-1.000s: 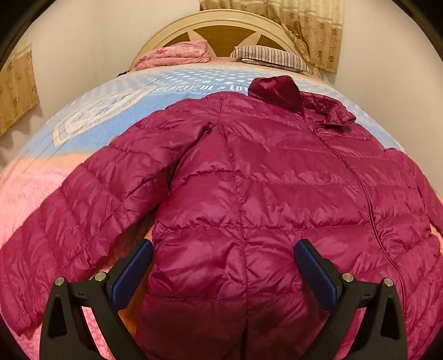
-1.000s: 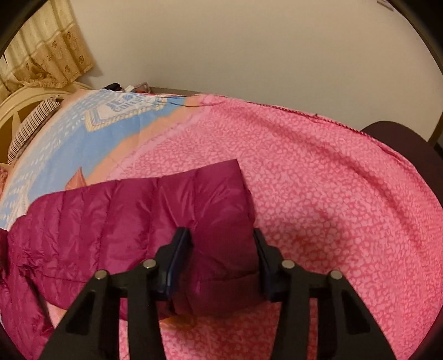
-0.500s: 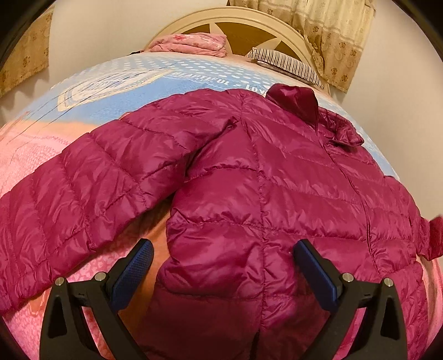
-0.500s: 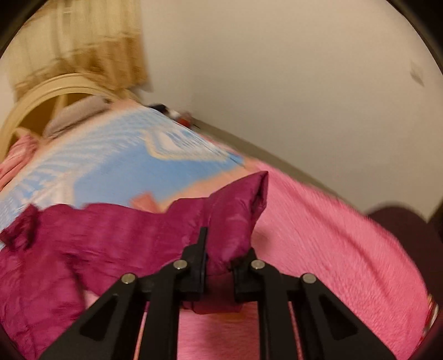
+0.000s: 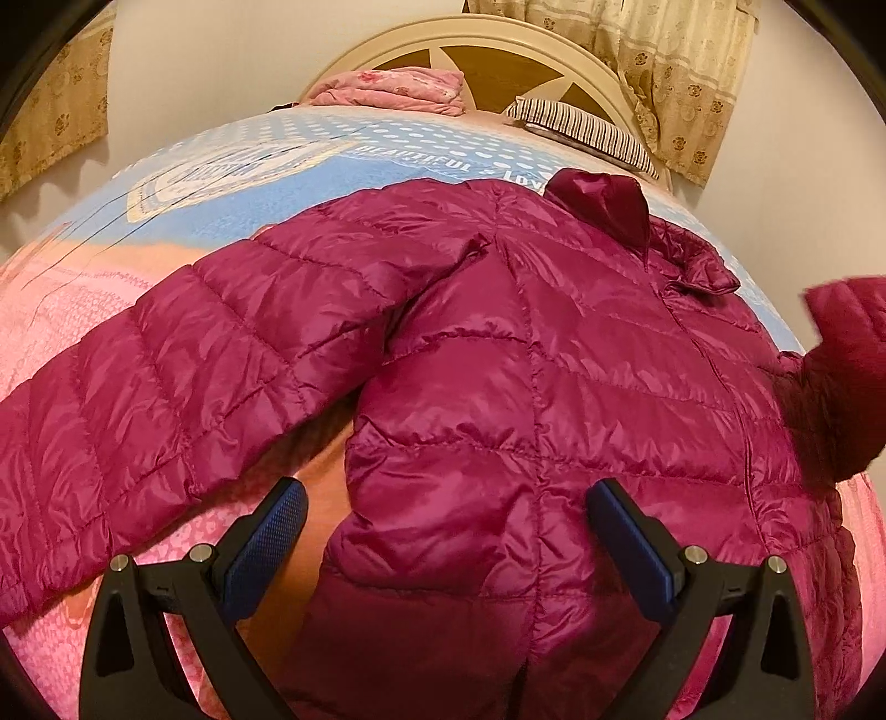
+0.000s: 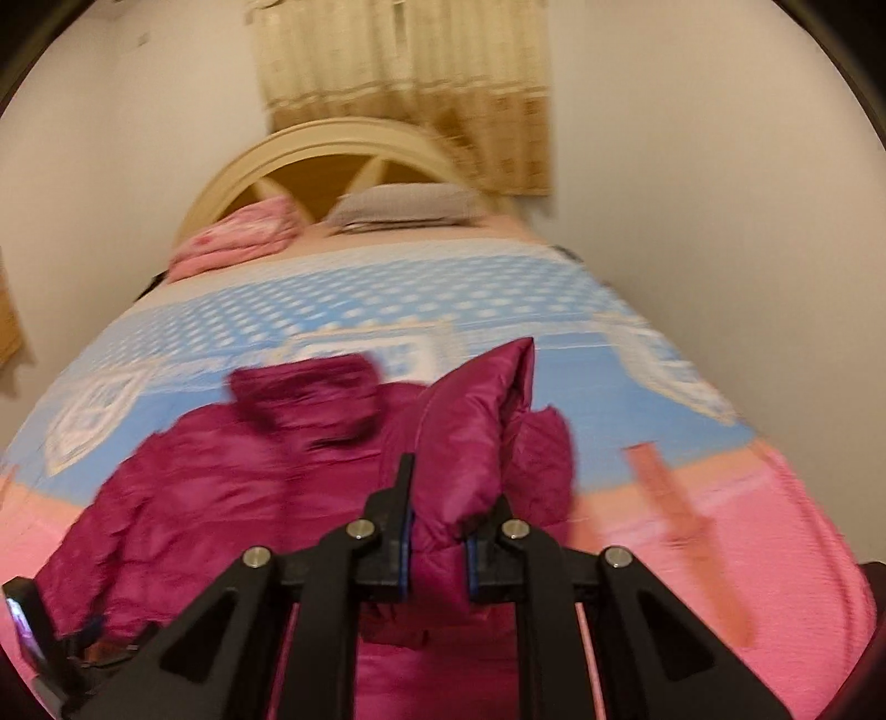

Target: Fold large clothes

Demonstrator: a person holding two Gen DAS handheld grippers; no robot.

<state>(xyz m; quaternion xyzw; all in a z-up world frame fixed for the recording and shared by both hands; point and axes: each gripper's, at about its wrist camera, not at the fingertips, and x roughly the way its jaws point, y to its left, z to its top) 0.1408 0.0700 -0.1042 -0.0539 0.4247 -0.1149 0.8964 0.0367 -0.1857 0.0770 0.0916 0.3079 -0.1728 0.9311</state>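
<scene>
A magenta quilted puffer jacket (image 5: 542,387) lies spread on the bed, its left sleeve (image 5: 183,376) stretched out to the left and its hood (image 5: 603,205) at the far end. My left gripper (image 5: 443,531) hovers open over the jacket's lower left side, nothing between its blue pads. In the right wrist view my right gripper (image 6: 437,531) is shut on the cuff of the other sleeve (image 6: 470,437), which is lifted off the bed over the jacket body (image 6: 210,504). That raised sleeve (image 5: 847,354) also shows at the right edge of the left wrist view.
The bed cover (image 5: 66,310) is pink near me and blue with white print (image 6: 387,299) further off. A folded pink blanket (image 5: 398,91) and a striped pillow (image 5: 587,130) lie by the cream headboard (image 5: 421,39). Curtains (image 5: 664,72) hang behind, and walls close in on both sides.
My right gripper closed on the sleeve cuff, lifted it and swung it left over the jacket, rolling as it went. The left gripper stayed open in place, only rolling slightly.
</scene>
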